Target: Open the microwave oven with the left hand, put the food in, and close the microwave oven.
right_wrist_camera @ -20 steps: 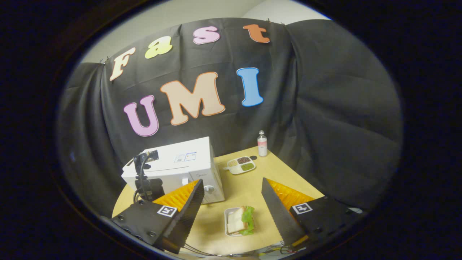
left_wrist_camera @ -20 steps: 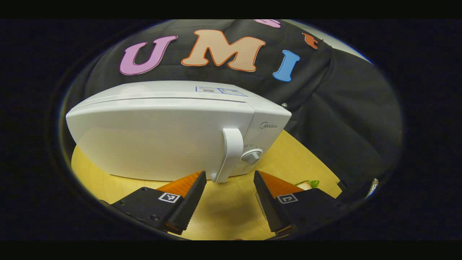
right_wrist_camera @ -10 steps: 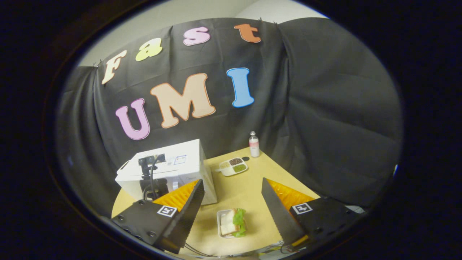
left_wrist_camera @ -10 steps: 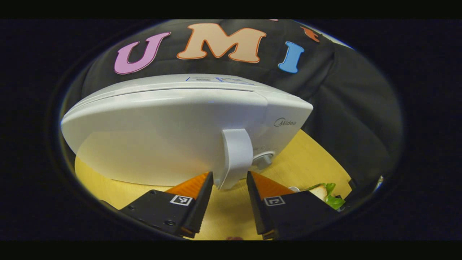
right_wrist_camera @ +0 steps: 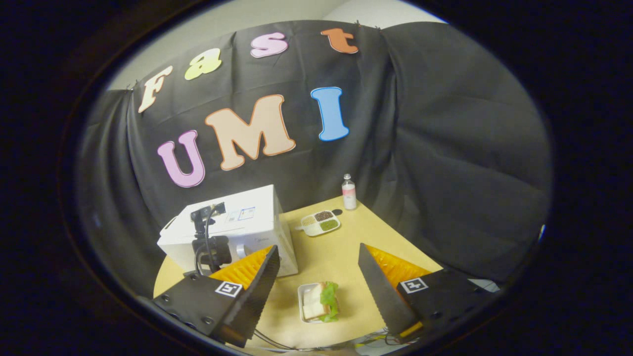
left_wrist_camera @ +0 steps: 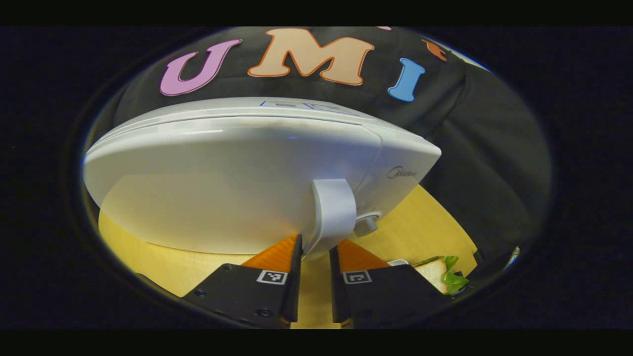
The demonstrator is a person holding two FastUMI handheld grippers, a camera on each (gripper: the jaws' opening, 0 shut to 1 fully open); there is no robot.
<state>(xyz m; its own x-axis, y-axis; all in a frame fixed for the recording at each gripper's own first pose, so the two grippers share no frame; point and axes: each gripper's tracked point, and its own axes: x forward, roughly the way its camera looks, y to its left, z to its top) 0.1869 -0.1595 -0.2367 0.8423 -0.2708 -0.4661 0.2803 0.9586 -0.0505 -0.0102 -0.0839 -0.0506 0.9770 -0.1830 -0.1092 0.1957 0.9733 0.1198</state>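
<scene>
The white microwave [left_wrist_camera: 222, 188] stands on the wooden table [left_wrist_camera: 420, 222] with its door closed. My left gripper [left_wrist_camera: 315, 245] is shut on the lower end of the door handle [left_wrist_camera: 334, 210], one finger on each side. A dial [left_wrist_camera: 366, 225] sits just right of the handle. The sandwich with lettuce [right_wrist_camera: 320, 301] lies in a small white tray in front of the microwave [right_wrist_camera: 247, 222] and also appears at the right edge of the left gripper view [left_wrist_camera: 440, 274]. My right gripper [right_wrist_camera: 318, 248] hangs open above the sandwich, holding nothing. The left gripper's body [right_wrist_camera: 211, 247] is at the microwave front.
A divided dish of grains [right_wrist_camera: 320, 222] and a small bottle [right_wrist_camera: 349, 192] stand at the table's far side, right of the microwave. Black cloth walls close in behind and to the right. Cables lie at the near table edge [right_wrist_camera: 277, 341].
My left gripper moved in on the door handle and its fingers closed from wide apart onto the handle's lower end. The right gripper stayed open, drifting only slightly.
</scene>
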